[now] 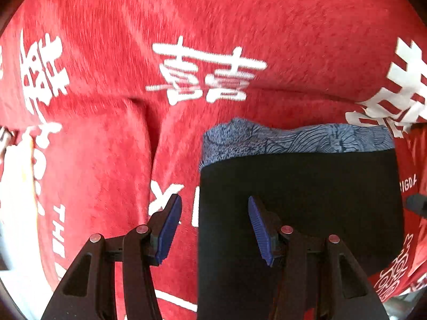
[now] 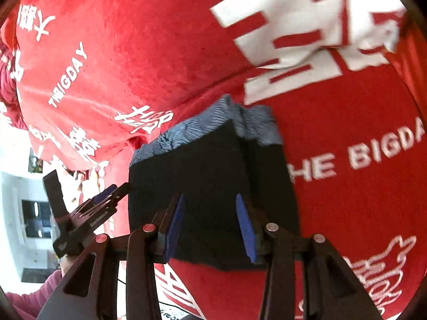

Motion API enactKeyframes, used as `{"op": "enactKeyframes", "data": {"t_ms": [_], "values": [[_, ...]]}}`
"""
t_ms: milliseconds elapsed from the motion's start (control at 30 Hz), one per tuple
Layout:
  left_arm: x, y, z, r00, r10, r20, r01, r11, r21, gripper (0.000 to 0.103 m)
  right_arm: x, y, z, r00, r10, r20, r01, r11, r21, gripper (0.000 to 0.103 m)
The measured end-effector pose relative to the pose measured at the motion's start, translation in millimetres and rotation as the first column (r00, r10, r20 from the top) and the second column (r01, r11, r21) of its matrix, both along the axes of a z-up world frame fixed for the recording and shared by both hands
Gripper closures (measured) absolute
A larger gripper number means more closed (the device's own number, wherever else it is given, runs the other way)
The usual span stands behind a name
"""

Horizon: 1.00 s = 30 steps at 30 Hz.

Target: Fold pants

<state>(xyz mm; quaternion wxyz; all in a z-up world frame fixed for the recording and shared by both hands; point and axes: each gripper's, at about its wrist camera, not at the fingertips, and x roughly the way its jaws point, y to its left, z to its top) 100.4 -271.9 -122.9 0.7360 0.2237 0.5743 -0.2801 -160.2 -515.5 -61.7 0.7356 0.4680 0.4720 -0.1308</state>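
Observation:
The pants (image 1: 299, 208) lie folded into a black rectangle on the red blanket (image 1: 240, 13), with a blue-grey patterned band (image 1: 299, 140) along the far edge. My left gripper (image 1: 214, 229) hovers open over the pants' left edge, one pad over the blanket and the other over the black cloth, holding nothing. In the right wrist view the folded pants (image 2: 213, 176) sit under my right gripper (image 2: 210, 229). It is open above them, and its blue pads (image 2: 245, 226) press on nothing. The left gripper (image 2: 101, 200) shows at that view's left, beside the pants.
The blanket (image 2: 133, 53) carries white characters and lettering and has a deep crease (image 1: 152, 138) left of the pants. A person's hand and pink sleeve (image 2: 26, 293) hold the left gripper. White furniture (image 2: 16, 186) lies beyond the blanket's left edge.

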Motion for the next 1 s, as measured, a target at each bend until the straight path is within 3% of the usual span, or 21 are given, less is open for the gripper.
{"op": "enactKeyframes", "data": {"t_ms": [67, 133, 167, 300, 367, 1000], "values": [[-4, 3, -5, 1.0, -0.006, 0.007, 0.006, 1.0, 0.005, 0.046, 15, 7, -10, 0.998, 0.044, -0.052, -0.046, 0.999, -0.024, 0.059], [-6, 5, -6, 1.0, -0.009, 0.025, 0.008, 1.0, 0.013, 0.032, 22, 16, -23, 0.986, 0.09, -0.143, -0.1, 0.993, -0.065, 0.059], [-7, 7, -6, 1.0, -0.01, 0.021, 0.01, 1.0, 0.011, 0.031, 21, 19, -27, 0.98, 0.106, -0.169, -0.12, 0.99, -0.075, 0.059], [-7, 12, -7, 1.0, -0.019, -0.019, 0.019, 1.0, -0.011, 0.03, 12, 27, -30, 0.979, 0.108, -0.173, -0.123, 0.989, -0.082, 0.059], [-8, 13, -7, 1.0, -0.019, -0.024, 0.019, 1.0, 0.004, 0.019, 7, 29, -31, 0.98, 0.097, -0.176, -0.109, 0.992, -0.064, 0.059], [-12, 12, -8, 0.997, -0.027, -0.074, 0.028, 1.0, 0.007, 0.018, 3, 36, -28, 0.976, 0.067, -0.206, -0.082, 0.995, -0.063, 0.058]]}}
